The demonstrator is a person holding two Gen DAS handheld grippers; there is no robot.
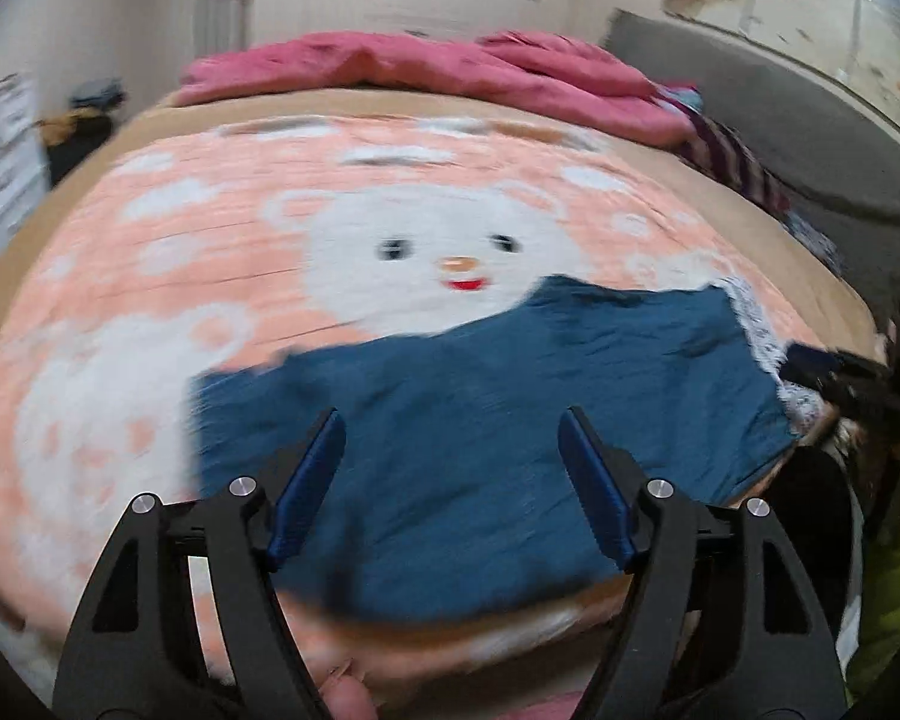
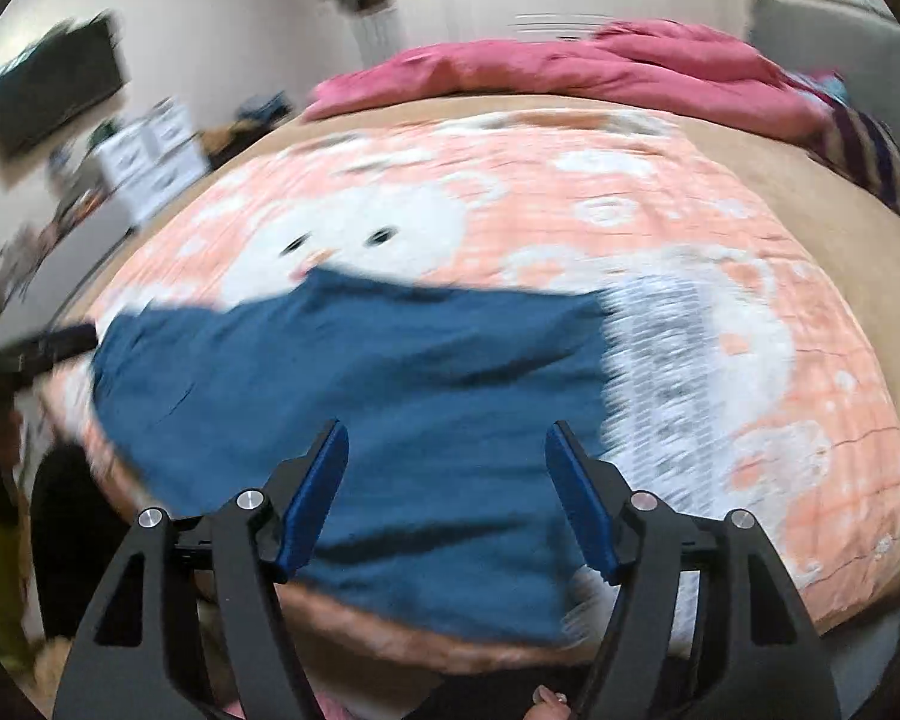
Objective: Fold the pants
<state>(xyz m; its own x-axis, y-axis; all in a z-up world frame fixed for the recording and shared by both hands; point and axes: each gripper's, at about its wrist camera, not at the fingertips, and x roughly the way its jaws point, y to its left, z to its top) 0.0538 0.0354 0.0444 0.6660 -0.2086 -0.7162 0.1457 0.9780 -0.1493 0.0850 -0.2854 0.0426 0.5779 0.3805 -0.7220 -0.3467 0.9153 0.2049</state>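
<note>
Left wrist view: left hand-held gripper [image 1: 452,429] wide, nothing between jaws, hovering over blue pants [image 1: 480,420]. Pants lie spread flat on pink bear blanket [image 1: 210,210] near front edge of bed [image 1: 750,222]. Right hand-held gripper [image 2: 447,441] also wide and empty, above same pants. Red duvet [image 1: 426,69] bunched at far end. Both shots blurry. No containers in sight.

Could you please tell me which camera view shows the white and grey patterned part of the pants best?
The right wrist view: the patterned part spreads broadly beside the blue pants, though blurred. The left wrist view shows only a narrow strip of it along the pants' right edge.
</note>
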